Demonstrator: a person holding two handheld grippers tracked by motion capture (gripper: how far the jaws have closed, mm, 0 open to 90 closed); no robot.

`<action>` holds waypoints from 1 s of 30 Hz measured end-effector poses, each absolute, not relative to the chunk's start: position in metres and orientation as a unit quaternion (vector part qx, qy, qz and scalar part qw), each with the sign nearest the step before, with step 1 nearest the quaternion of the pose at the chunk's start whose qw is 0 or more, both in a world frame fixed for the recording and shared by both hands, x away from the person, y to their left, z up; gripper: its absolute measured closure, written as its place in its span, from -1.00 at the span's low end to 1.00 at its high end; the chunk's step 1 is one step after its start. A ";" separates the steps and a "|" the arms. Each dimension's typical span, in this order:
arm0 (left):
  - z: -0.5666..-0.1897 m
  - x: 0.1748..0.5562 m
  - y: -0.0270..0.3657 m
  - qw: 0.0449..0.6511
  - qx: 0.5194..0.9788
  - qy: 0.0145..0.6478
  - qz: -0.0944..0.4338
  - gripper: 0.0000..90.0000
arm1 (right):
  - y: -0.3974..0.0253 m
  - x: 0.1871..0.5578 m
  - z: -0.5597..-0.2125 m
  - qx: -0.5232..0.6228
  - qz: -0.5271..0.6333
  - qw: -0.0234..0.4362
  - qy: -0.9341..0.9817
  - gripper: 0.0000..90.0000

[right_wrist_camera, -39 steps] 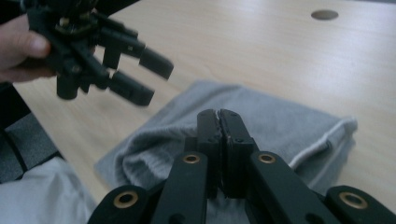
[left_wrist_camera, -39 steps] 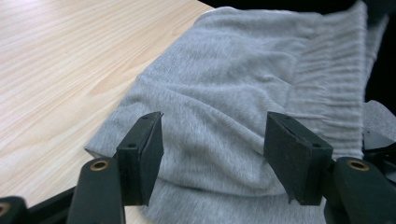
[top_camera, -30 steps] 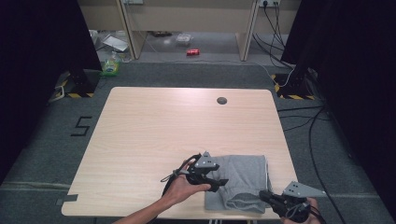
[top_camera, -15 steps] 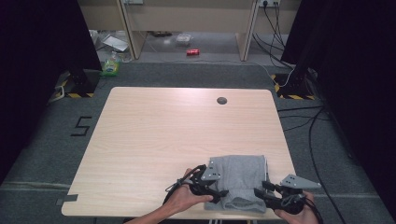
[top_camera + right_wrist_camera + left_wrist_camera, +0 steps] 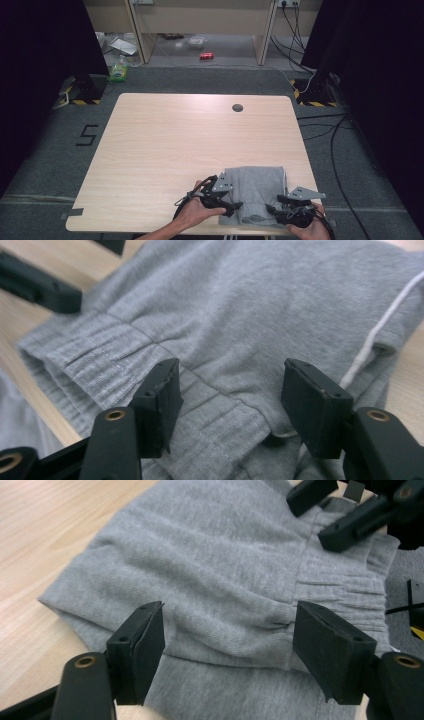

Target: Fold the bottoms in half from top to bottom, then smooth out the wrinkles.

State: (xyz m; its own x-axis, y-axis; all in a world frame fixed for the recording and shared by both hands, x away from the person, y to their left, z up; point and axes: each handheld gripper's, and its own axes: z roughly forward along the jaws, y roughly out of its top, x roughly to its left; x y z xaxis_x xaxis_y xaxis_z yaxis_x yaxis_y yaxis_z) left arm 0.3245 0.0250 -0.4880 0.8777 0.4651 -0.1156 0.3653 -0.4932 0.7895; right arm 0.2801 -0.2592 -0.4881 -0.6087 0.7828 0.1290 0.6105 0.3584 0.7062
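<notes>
While both grippers, left and right, are hovering jaws apart, you're closing on the sweatshirt's six-o'clock hem.

Right gripper, jaws spread wide, just above a folded grey sweat garment on a light wood table. Ribbed waistband runs btwn the jaws; white drawcord at right. Other gripper's black jaw lies top left.
</notes>
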 end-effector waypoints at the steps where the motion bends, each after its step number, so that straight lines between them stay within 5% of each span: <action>1: -0.487 0.325 0.026 0.443 0.862 0.241 0.057 -0.37 | -0.258 0.280 -0.487 0.425 0.371 0.119 0.817 -0.14; 10: -0.482 0.328 0.030 0.448 0.856 0.251 0.055 -0.43 | -0.259 0.294 -0.459 0.424 0.415 0.159 0.789 -0.32; 30: -0.491 0.338 0.045 0.439 0.843 0.301 0.072 -0.57 | -0.273 0.324 -0.475 0.466 0.392 0.175 0.774 -0.40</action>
State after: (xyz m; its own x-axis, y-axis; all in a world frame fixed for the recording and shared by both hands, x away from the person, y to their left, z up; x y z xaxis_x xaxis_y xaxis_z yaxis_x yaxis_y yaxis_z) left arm 0.3378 0.0452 -0.4907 0.8080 0.5718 -0.1424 0.4449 -0.4334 0.7837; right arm 0.3236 -0.2734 -0.4746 -0.5054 0.8578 0.0941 0.5839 0.2596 0.7692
